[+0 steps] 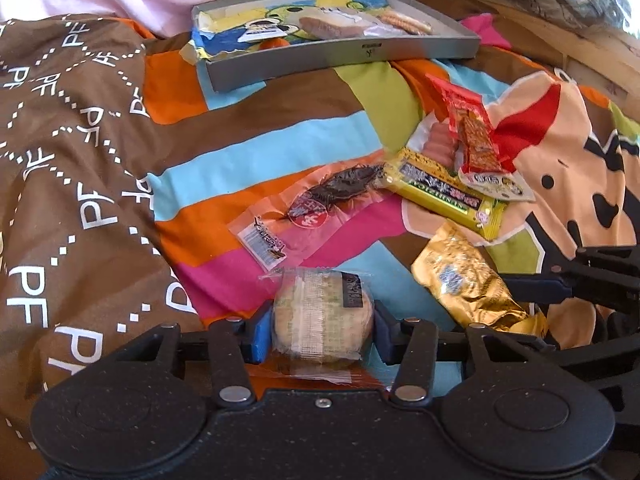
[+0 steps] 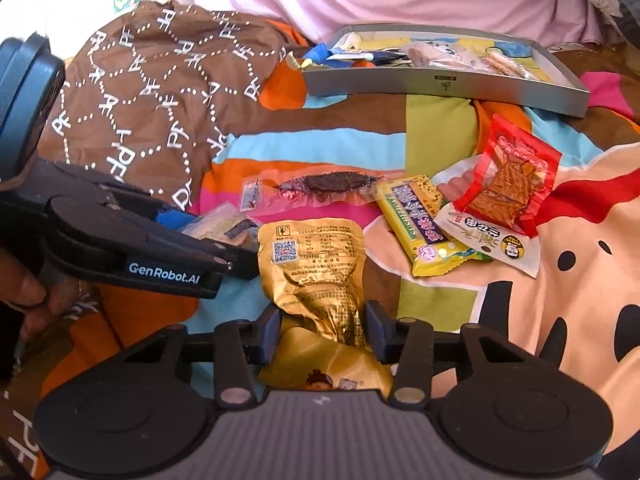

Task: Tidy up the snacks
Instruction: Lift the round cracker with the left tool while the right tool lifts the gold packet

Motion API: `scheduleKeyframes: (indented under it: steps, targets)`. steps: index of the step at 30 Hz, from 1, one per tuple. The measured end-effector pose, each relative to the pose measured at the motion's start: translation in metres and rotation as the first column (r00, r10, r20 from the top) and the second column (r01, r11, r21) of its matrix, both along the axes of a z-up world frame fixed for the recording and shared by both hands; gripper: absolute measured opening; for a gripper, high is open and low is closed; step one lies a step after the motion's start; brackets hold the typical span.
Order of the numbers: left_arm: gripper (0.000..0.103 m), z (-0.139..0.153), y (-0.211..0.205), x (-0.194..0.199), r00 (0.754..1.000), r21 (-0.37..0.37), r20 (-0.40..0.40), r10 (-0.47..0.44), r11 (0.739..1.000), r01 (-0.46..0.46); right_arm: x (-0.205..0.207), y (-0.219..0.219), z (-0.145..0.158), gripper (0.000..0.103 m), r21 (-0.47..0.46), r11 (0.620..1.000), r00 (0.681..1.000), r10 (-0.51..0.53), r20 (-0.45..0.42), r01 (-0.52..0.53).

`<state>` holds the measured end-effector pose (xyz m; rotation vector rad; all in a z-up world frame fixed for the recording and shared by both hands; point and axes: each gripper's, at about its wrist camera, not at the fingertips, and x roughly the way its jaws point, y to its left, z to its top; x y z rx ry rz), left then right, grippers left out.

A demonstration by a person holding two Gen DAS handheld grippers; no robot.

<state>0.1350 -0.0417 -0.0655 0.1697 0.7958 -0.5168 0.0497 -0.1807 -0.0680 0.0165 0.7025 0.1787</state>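
The left gripper's (image 1: 323,330) fingers (image 1: 256,334) pinch a round wrapped cake (image 1: 322,318) low in the frame, while the right gripper's (image 2: 322,330) fingers (image 2: 269,330) close on a crumpled gold pouch (image 2: 316,276) at lower centre. Both should lift straight off the striped bedspread (image 1: 256,152), then carry to the grey tray (image 1: 344,62) at upper centre, releasing over bare floor beside the snacks already there.

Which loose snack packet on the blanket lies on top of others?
The red packet: it overlaps the white packet and sausages, unlike the gold packet between the right gripper jaws.
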Motion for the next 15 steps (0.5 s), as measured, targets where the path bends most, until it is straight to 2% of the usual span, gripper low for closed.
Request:
scheduleKeyframes:
  steps: [15]
  targets:
    - [0.051, 0.013, 0.006, 0.001, 0.996, -0.074, 0.057, 0.064, 0.995, -0.060, -0.009, -0.012, 0.014, 0.047, 0.043, 0.998, 0.993, -0.039, 0.110, 0.035]
